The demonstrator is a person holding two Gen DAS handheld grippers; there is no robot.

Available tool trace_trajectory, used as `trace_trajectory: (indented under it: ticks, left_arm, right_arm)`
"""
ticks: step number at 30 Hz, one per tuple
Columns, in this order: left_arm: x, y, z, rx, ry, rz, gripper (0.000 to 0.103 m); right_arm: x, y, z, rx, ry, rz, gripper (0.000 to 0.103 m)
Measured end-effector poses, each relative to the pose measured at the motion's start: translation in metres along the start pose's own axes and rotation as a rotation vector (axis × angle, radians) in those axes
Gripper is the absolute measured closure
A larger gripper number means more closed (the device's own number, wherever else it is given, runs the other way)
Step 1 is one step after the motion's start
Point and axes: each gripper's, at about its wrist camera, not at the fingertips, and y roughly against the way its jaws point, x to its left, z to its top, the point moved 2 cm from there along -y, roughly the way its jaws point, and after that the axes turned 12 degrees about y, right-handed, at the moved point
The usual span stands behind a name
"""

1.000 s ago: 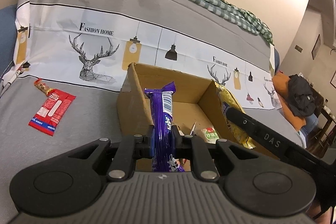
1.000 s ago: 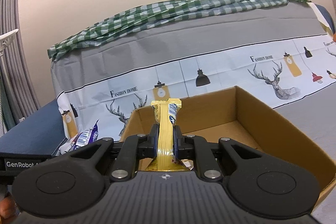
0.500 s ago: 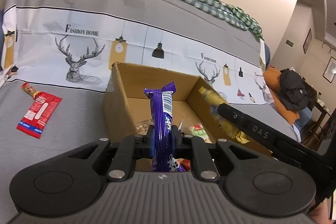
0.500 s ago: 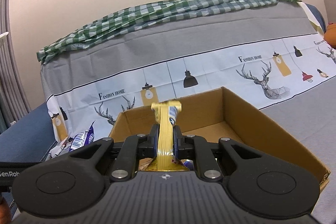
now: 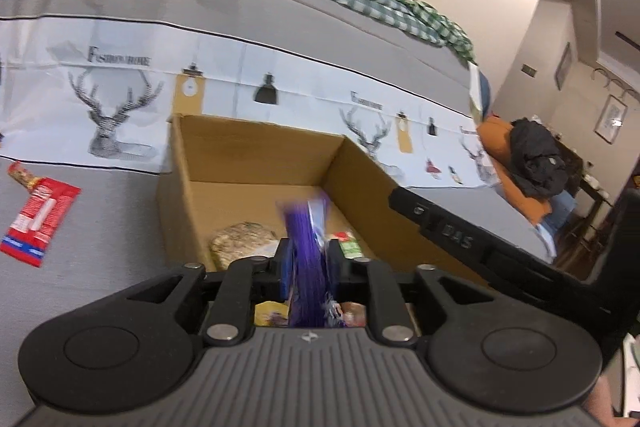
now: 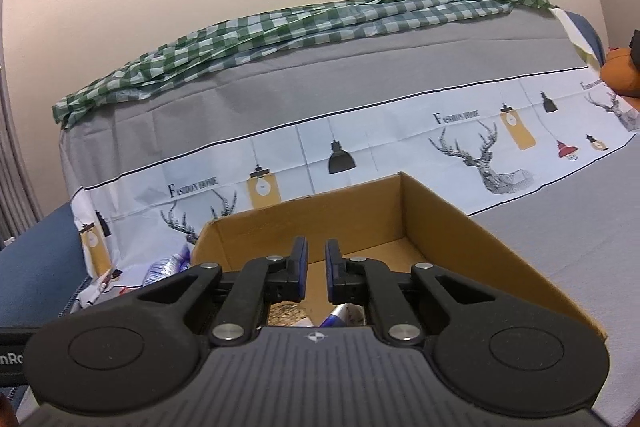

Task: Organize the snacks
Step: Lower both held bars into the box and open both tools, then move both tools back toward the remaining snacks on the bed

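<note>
My left tool [image 5: 308,259] is opening around the blurred purple snack wrapper [image 5: 306,247], which hangs above the open brown cardboard box [image 5: 256,163]. My right tool [image 6: 316,269] stands slightly apart, empty. Released crooked, the wrapper could snag on the pads.

One cardboard box [image 5: 256,163]. One purple snack bar [image 5: 306,255], blurred, at the near side of the box. One red packet [image 5: 38,221] and one small wrapped snack [image 5: 20,175] lie at far left. Inside the box, one brown packet [image 5: 242,237] and one green-and-white packet [image 5: 349,245]; others too hidden to count. One green checked cloth [image 6: 280,27] lies far back.
</note>
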Motion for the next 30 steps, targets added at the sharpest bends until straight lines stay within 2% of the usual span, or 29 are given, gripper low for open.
trace_trajectory:
  ticks: [1,2,3,5,13,18,20,25,30]
  left_arm:
    - [-0.002,0.000,-0.001,-0.002,-0.006,-0.005,0.068]
    - [-0.004,0.000,-0.002,-0.006,-0.016,-0.003,0.061]
    - [-0.005,0.000,-0.002,-0.008,-0.026,-0.002,0.061]
    - [-0.004,0.000,-0.003,-0.009,-0.029,0.003,0.061]
    - [0.015,0.009,0.004,-0.016,0.021,0.037,0.062]
    - [0.033,0.019,0.017,0.011,0.045,0.113,0.074]
    - [0.044,0.023,0.031,0.033,0.083,0.167,0.078]
    - [0.064,0.016,0.092,0.042,0.163,0.245,0.078]
    - [0.089,-0.008,0.149,0.008,0.216,0.249,0.078]
  right_arm:
    - [-0.001,0.000,-0.001,0.000,-0.002,-0.023,0.088]
    - [-0.003,0.000,-0.001,0.005,-0.008,-0.046,0.073]
    - [-0.006,0.000,-0.002,0.008,-0.017,-0.063,0.057]
    - [-0.011,0.000,-0.002,0.010,-0.041,-0.101,0.046]
    - [-0.010,-0.001,-0.005,0.009,-0.035,-0.123,0.046]
    - [0.004,-0.001,-0.005,0.002,-0.006,-0.107,0.046]
    - [0.010,0.000,-0.006,0.001,0.000,-0.098,0.046]
    - [0.026,0.003,-0.005,-0.014,0.019,-0.067,0.047]
    - [0.039,0.006,-0.009,-0.018,0.055,-0.033,0.062]
